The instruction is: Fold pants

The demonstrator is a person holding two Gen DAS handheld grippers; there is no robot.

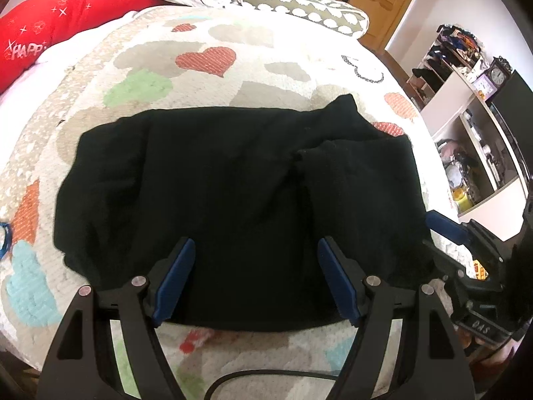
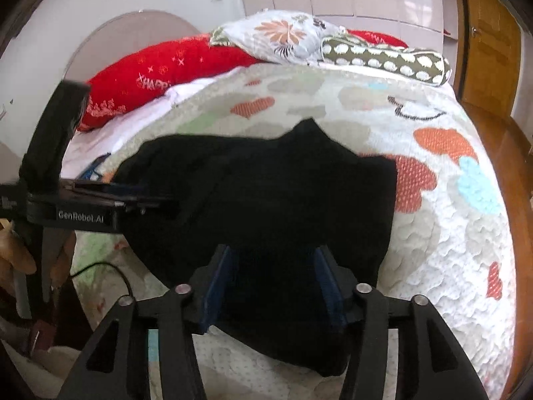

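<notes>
Patterned bedspread (image 1: 206, 60) bore black pants (image 1: 233, 180) folded into a block, left gripper (image 1: 256, 280) and right gripper (image 2: 273, 288) — both spread wide, holding nothing — hung over its near edge.

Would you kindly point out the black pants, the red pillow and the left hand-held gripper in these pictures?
black pants (image 1: 226, 173): left wrist view, middle of the folded cloth.
red pillow (image 2: 186, 63): right wrist view, middle of its red cover.
left hand-held gripper (image 1: 256, 278): left wrist view, midway between its open blue fingertips.

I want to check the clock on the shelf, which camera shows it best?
The left wrist view: the clock stands on the white shelf unit at its right edge, face visible. The right wrist view does not show it.
</notes>
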